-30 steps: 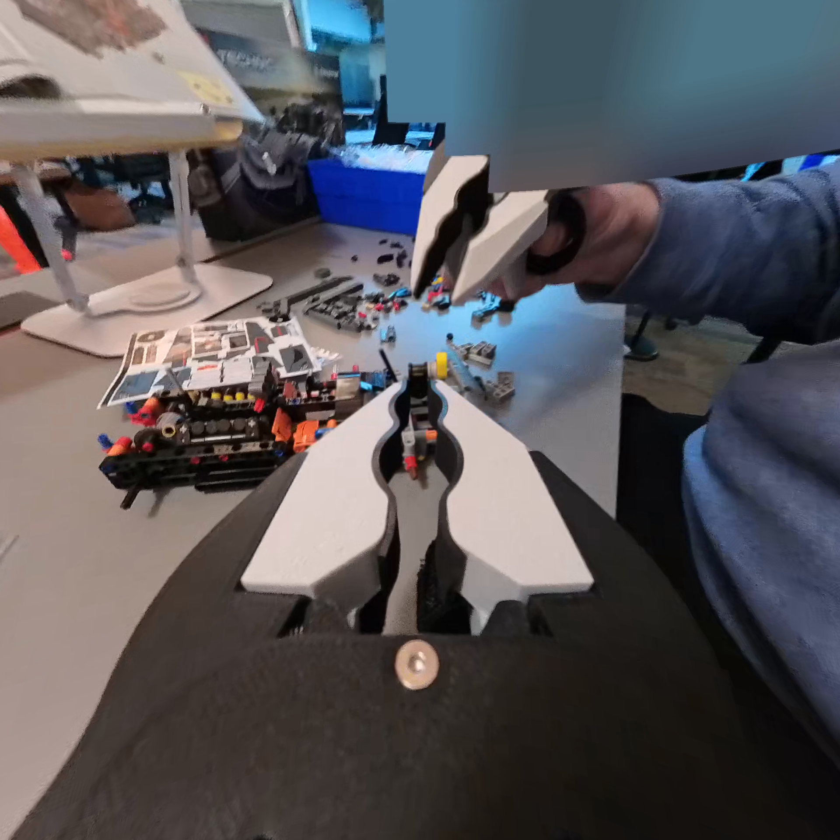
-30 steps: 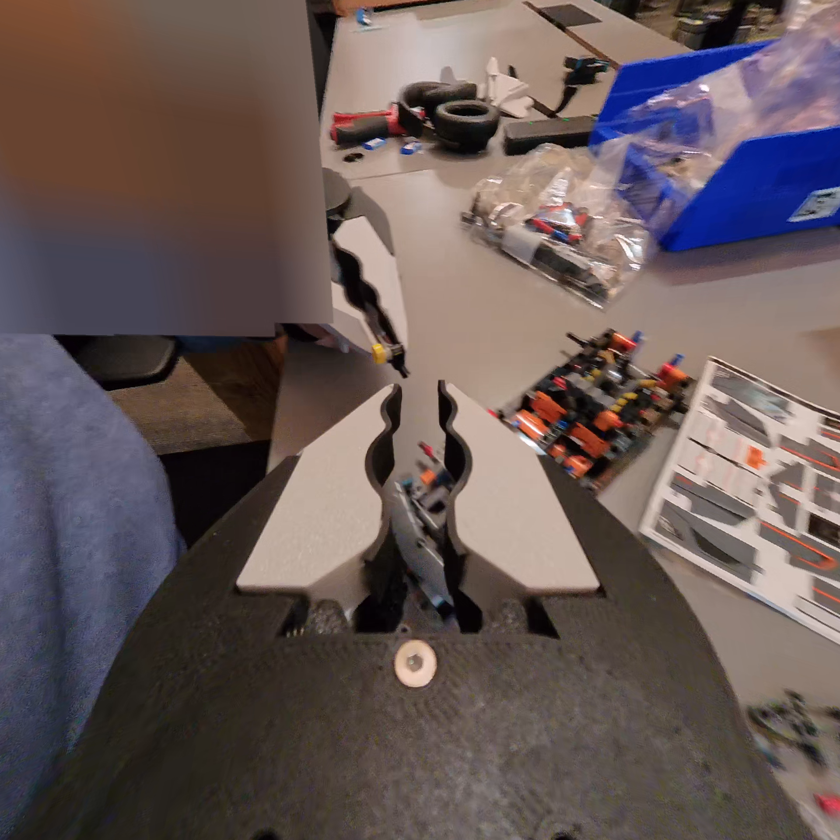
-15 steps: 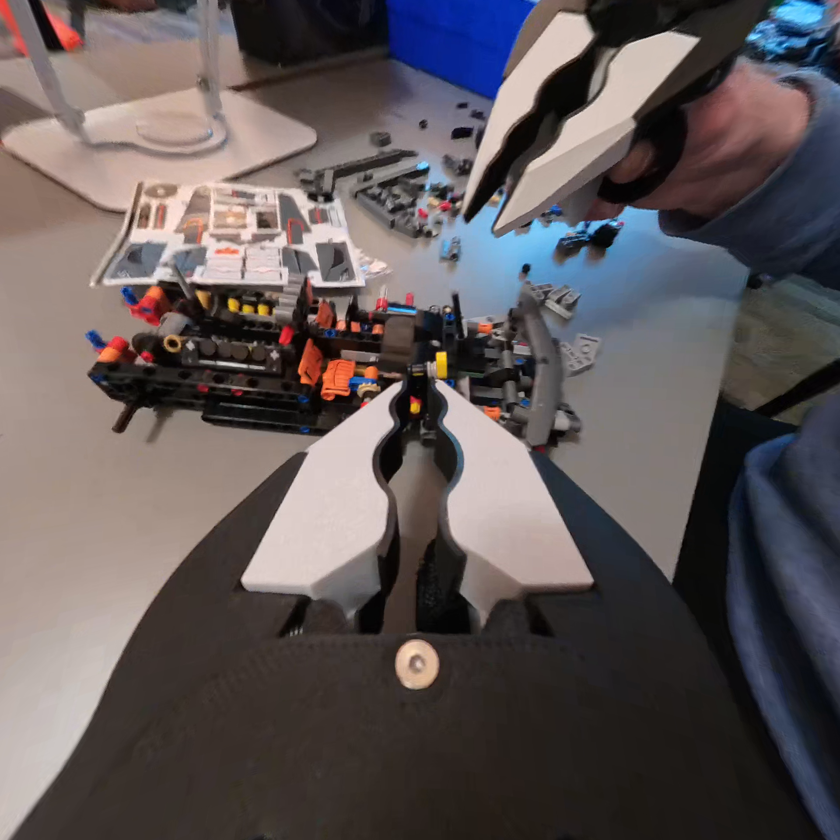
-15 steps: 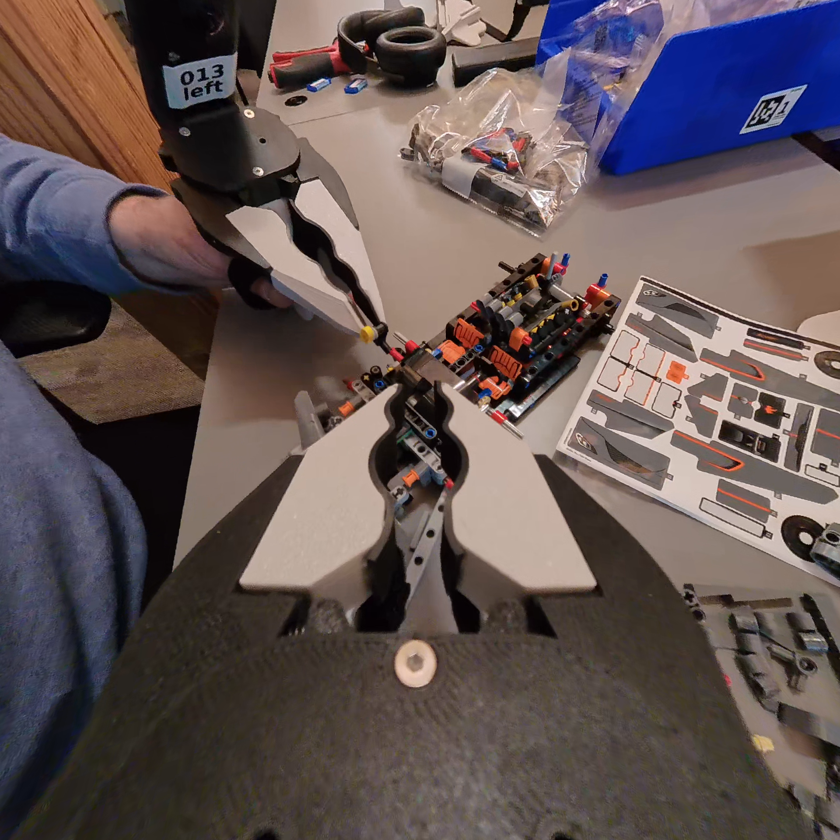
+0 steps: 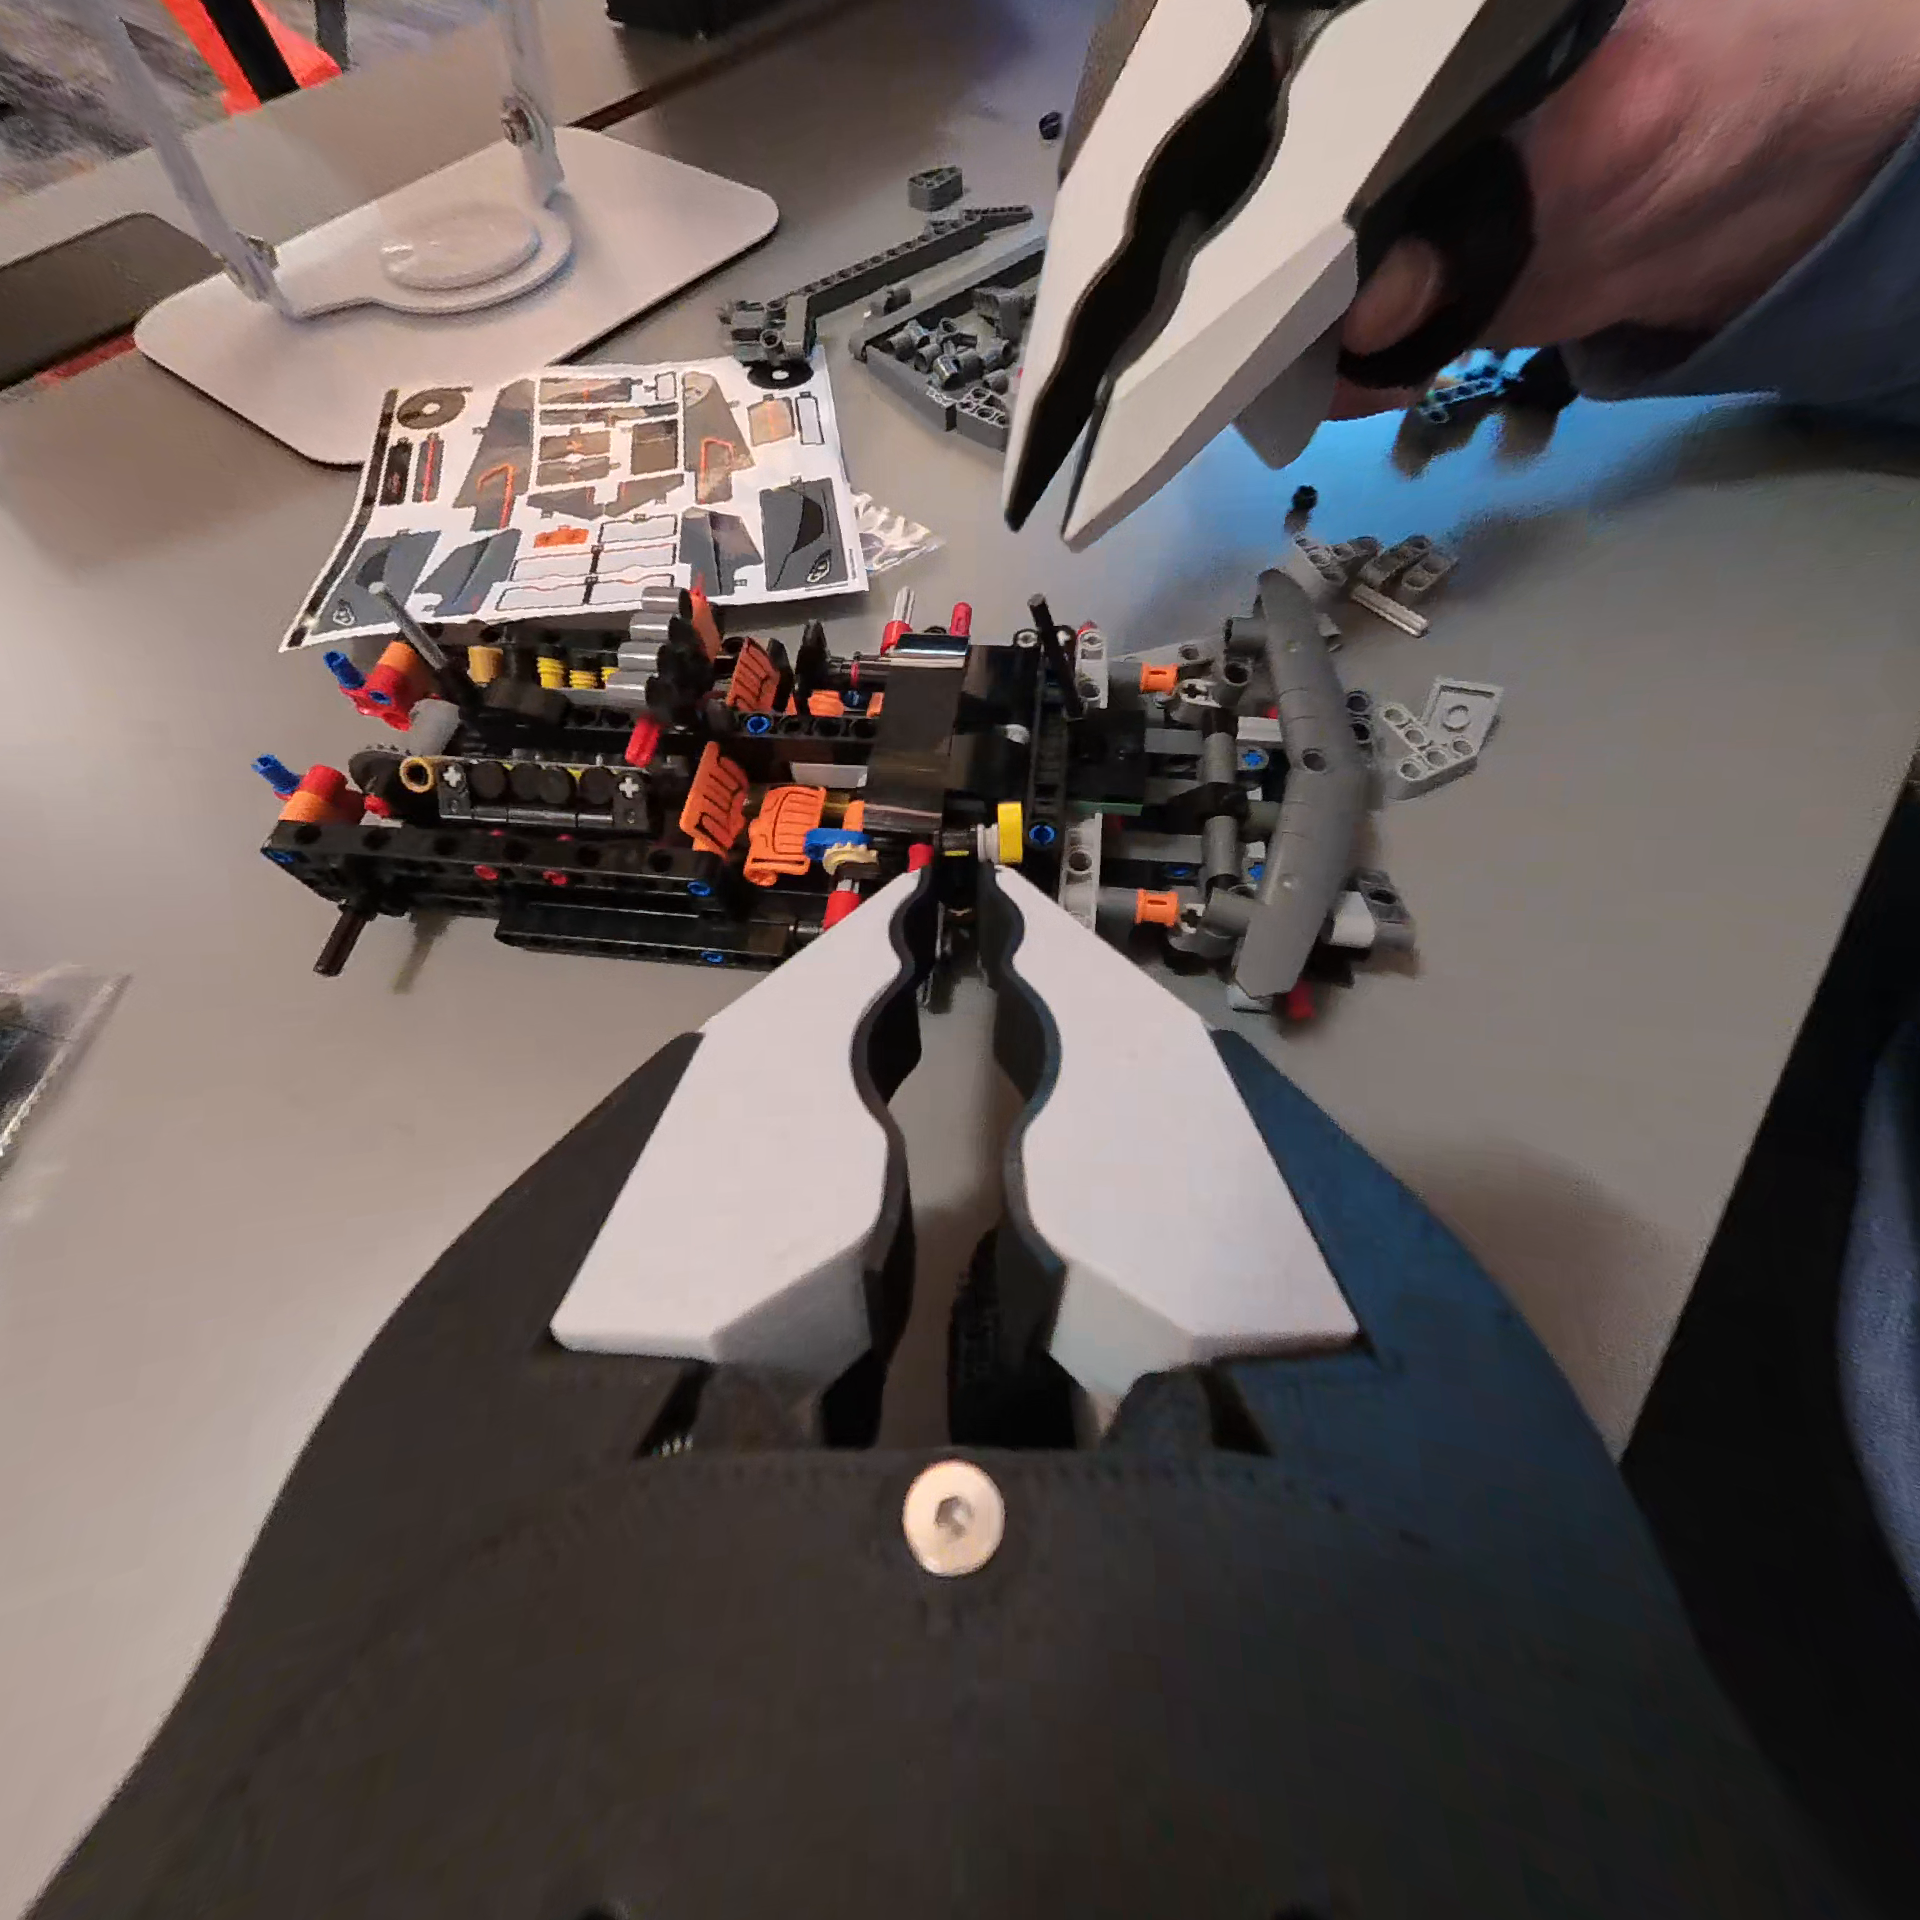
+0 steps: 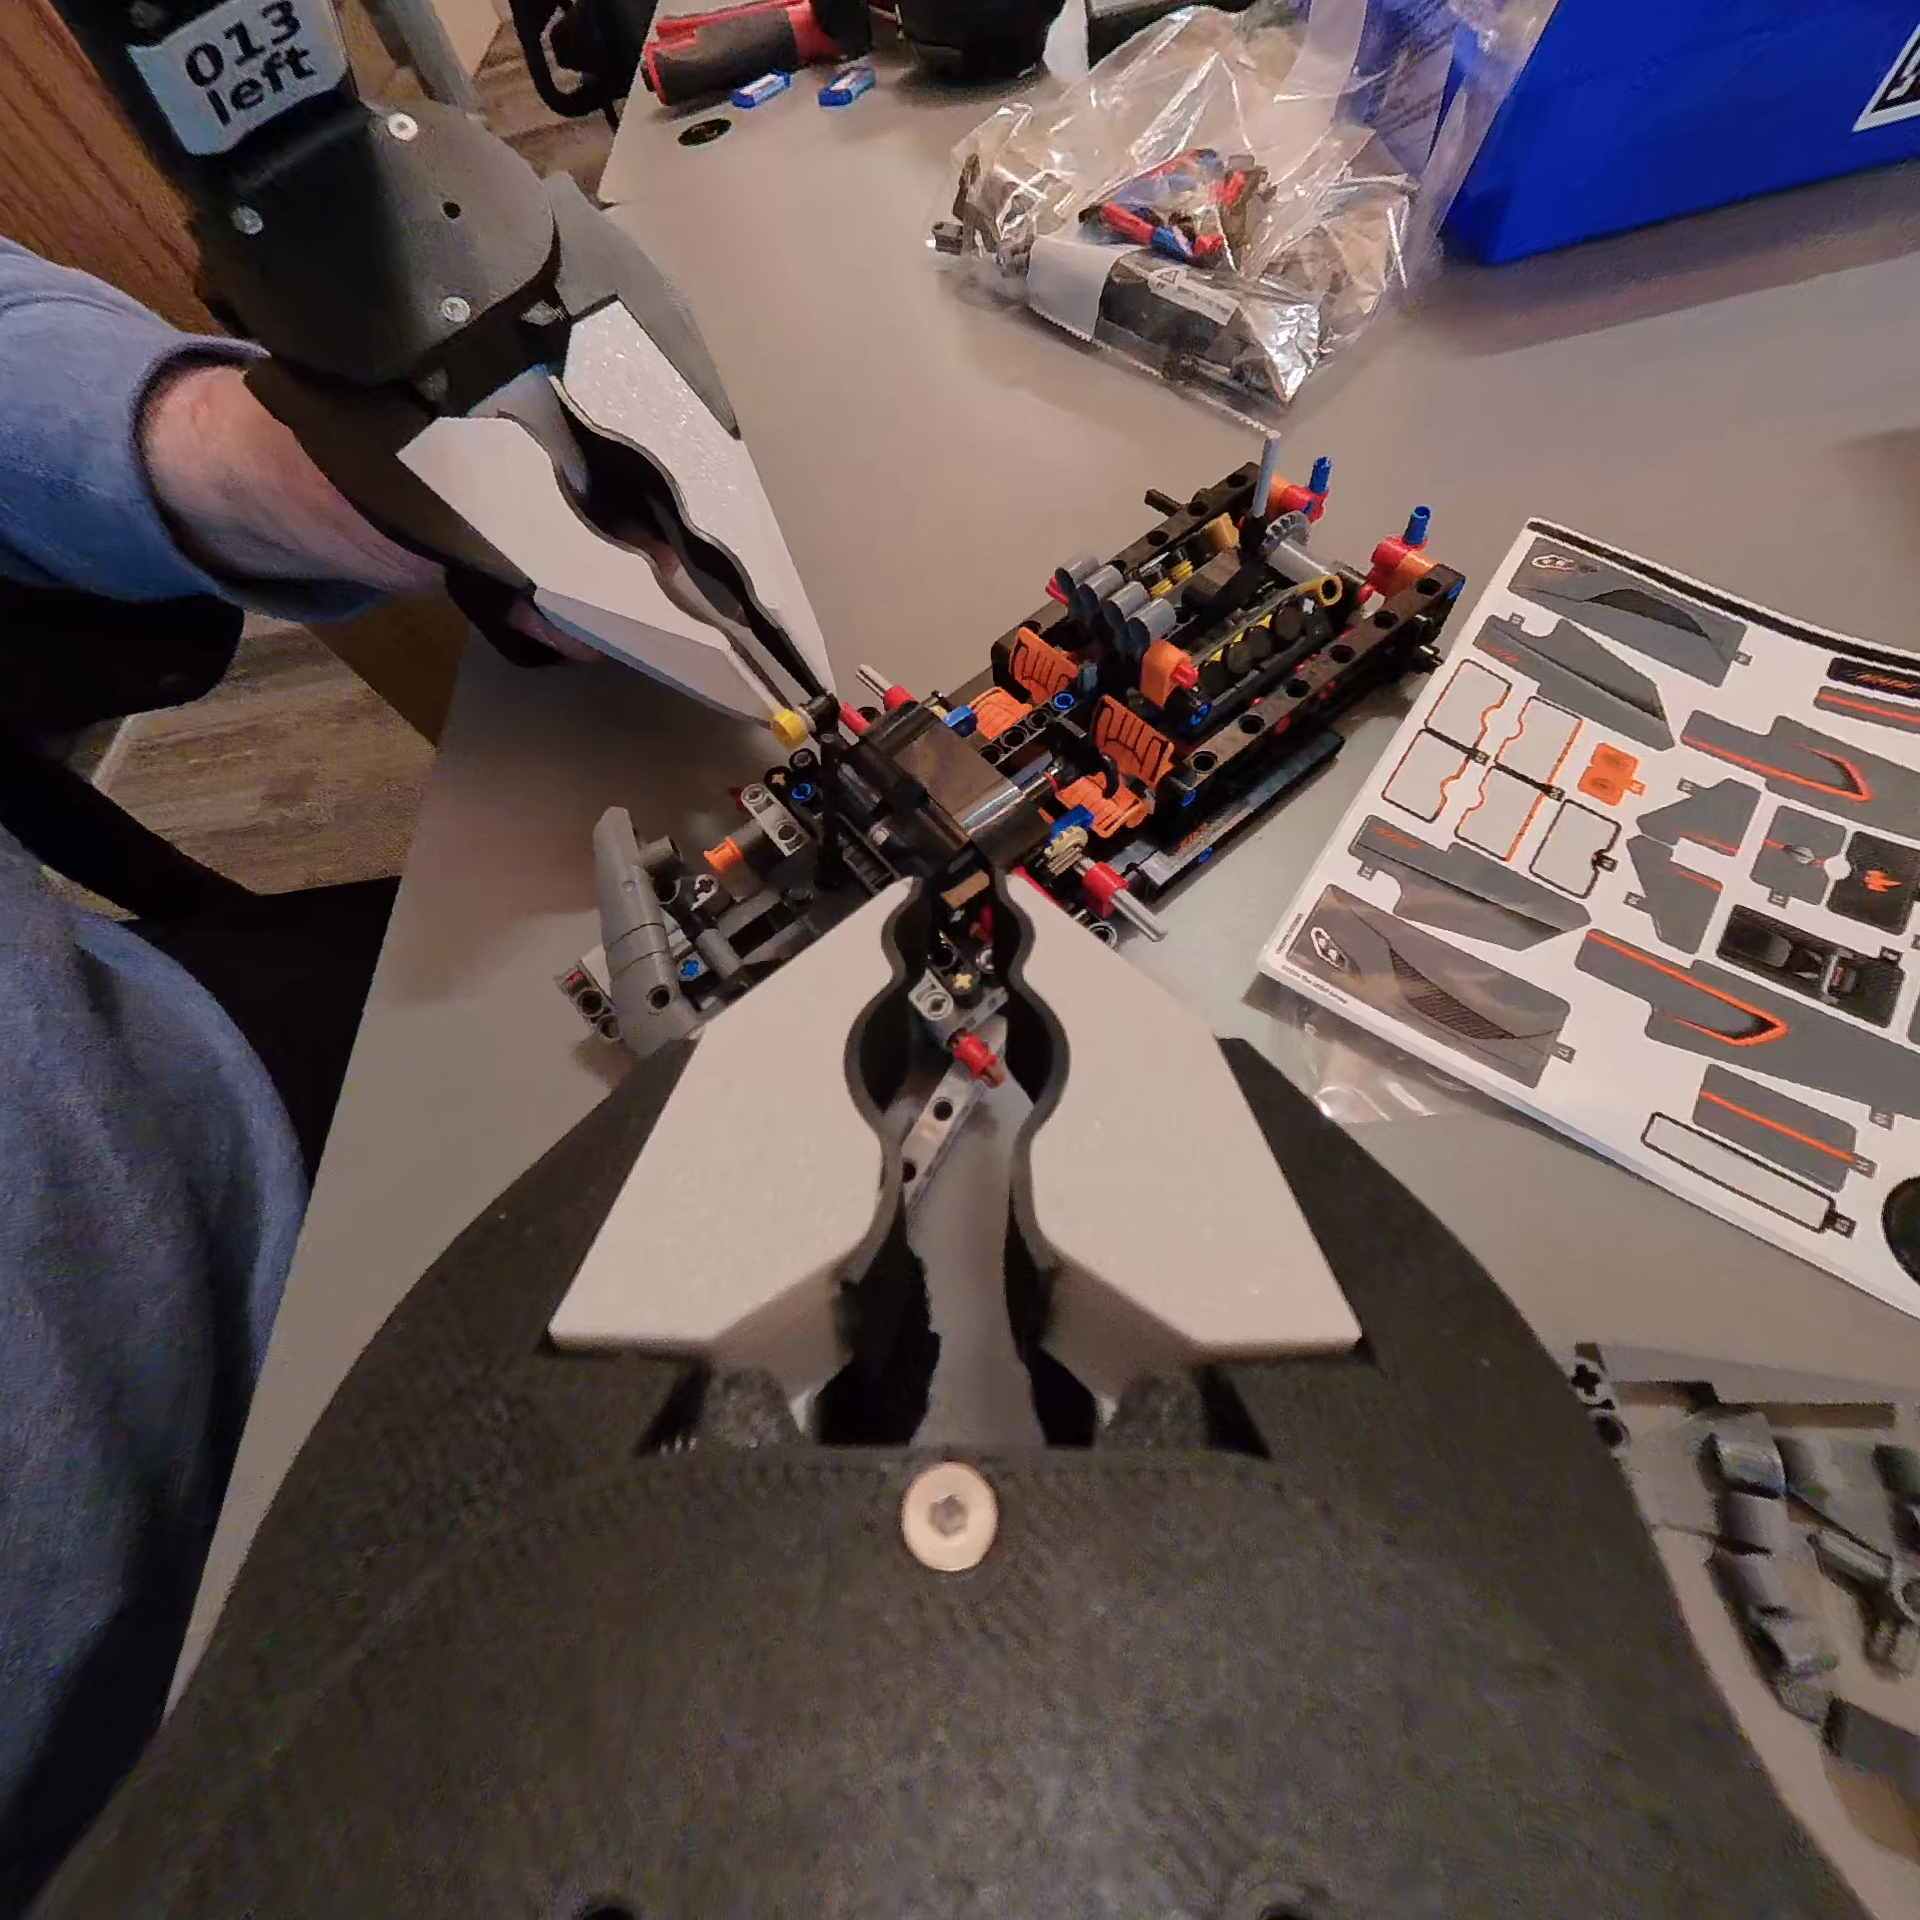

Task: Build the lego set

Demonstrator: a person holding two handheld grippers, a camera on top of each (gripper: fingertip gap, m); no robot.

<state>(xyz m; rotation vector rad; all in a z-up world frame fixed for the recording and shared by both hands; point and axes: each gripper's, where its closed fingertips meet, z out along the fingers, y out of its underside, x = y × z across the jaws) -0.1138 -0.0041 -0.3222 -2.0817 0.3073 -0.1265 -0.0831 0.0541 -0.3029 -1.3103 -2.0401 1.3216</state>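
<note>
The partly built black, orange and grey Lego car chassis (image 5: pixel 623 790) lies on the grey table; it also shows in the right wrist view (image 6: pixel 1195 686). My left gripper (image 5: pixel 958 883) is shut on a short axle piece with a yellow bush (image 5: pixel 1008 831) and holds it against the chassis's near side, beside a black block. From the right wrist view, the left gripper (image 6: pixel 816 701) pinches that yellow bush (image 6: pixel 790 724). My right gripper (image 6: pixel 958 883) hovers over the chassis's far side, jaws together with nothing seen between the tips; it shows in the left wrist view (image 5: pixel 1049 525).
A sticker sheet (image 5: pixel 603 499) lies behind the chassis. Loose grey parts (image 5: pixel 935 343) and a white stand base (image 5: pixel 447 270) sit farther back. A clear bag of parts (image 6: pixel 1174 229) and a blue bin (image 6: pixel 1683 114) stand beyond. The table edge runs close at the right. One gripper's finger ends stand about 8 cm off the other's.
My left gripper has come down to the chassis with the yellow-bushed piece. My right gripper has moved in low over the chassis's far side.
</note>
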